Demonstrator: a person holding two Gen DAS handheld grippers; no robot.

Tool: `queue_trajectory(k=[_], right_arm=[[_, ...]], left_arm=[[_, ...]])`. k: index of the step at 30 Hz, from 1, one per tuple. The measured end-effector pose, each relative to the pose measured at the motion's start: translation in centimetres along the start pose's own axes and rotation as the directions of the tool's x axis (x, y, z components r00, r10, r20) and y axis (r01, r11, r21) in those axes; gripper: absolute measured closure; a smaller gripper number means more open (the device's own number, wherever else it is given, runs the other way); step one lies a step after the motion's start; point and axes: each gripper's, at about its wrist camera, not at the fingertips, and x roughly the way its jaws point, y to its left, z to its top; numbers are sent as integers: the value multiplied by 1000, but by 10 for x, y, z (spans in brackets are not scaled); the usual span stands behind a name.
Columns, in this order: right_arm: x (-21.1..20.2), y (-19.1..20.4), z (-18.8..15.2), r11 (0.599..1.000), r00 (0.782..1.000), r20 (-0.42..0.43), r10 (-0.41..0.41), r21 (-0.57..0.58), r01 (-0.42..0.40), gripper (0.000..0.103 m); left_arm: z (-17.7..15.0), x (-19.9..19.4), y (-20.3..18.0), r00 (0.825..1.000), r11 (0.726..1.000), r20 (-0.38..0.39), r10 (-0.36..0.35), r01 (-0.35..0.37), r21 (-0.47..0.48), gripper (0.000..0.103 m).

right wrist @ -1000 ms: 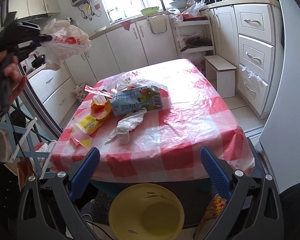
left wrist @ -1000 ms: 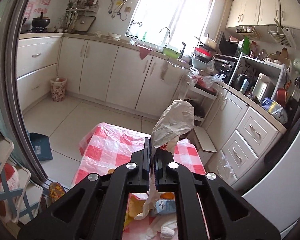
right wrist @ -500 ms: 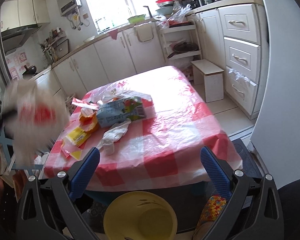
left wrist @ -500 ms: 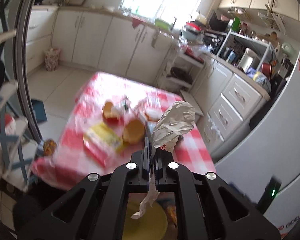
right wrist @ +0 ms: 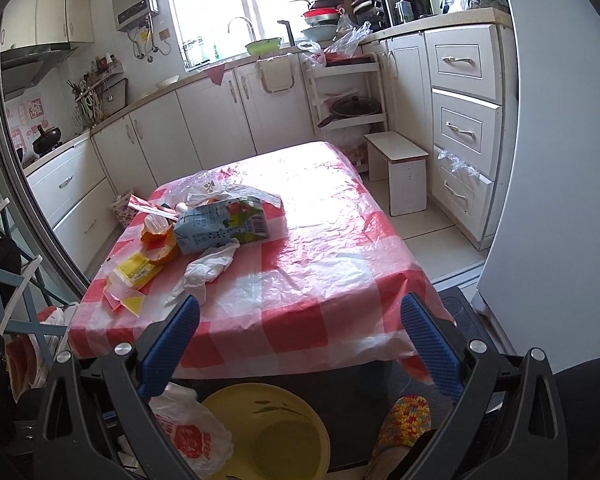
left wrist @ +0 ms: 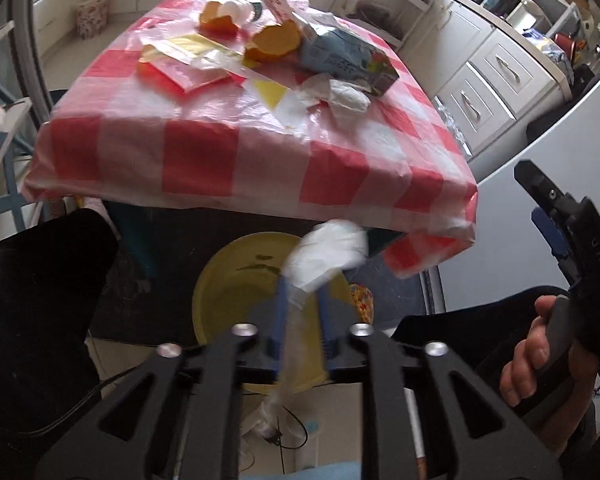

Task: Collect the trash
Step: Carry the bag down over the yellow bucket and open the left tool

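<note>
Lowered from above the desk (left wrist: 236, 152), left gripper (left wrist: 300, 320) now hangs over the yellow bin (left wrist: 228, 280); jaws just parted, plastic bag (left wrist: 324, 256) between them (release under way). Right gripper (right wrist: 300, 344) spread, empty.

Table (right wrist: 300, 300) in the middle of the kitchen, basin (right wrist: 268, 428) on the floor before its near edge, plastic bag (right wrist: 188, 436) at the basin's left rim, carton (right wrist: 220, 228) on the table's left part, crumpled tissue (right wrist: 208, 268) just before it, stool (right wrist: 400, 172) behind the table to the right.
</note>
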Motion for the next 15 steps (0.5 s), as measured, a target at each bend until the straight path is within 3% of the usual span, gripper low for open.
queue_trajectory(k=[3, 15], right_arm=[[-2, 0, -2, 1000, 1000, -2, -5, -8, 5, 7], [-8, 15, -11, 996, 1000, 3, -5, -89, 6, 7]], left_arm=[[0, -13, 3, 999, 1000, 52, 12, -11, -7, 64], [0, -60, 10, 982, 999, 185, 45, -44, -12, 57]])
